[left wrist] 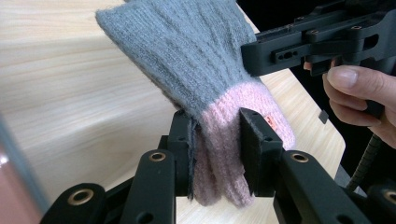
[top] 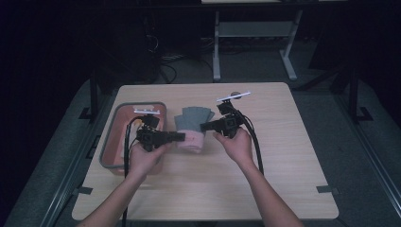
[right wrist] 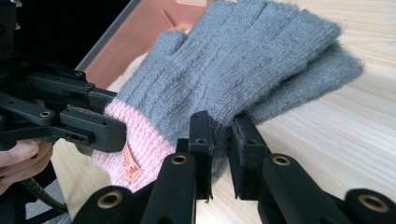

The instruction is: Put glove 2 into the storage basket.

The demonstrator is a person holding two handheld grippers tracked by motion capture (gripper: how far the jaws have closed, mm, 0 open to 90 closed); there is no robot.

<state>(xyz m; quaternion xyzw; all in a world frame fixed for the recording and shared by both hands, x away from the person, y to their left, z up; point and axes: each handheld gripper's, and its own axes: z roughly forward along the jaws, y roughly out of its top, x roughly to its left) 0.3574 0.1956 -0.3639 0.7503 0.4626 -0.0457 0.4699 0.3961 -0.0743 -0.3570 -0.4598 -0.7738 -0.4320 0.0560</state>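
Nearest the person, two forearms reach in over the bench [top: 283, 179], each hand carrying a black gripper. The left gripper [left wrist: 217, 140] has its fingers [left wrist: 254, 154] clamped on the pink ribbed cuff of the glove [left wrist: 196, 56]; the right gripper [right wrist: 219, 133] pinches the grey knit edge of the glove's body between narrowly set fingers [right wrist: 245, 149]. The glove hangs between the two grippers just above the bench, near its middle. It is a fingerless knit glove: grey cable-textured body and short finger stubs, a fuzzy pale pink cuff, and a small orange label sewn on the cuff [right wrist: 130, 165]. In the right gripper view a second grey layer shows beneath the first, its edge fanned out to the side. Beyond the left hand, at the bench's left edge, stands a bin [top: 106, 142] with a grey rim and a salmon-pink interior; what lies in it cannot be made out. Farther off, a pale table frame [top: 217, 42] stands on the dark floor.
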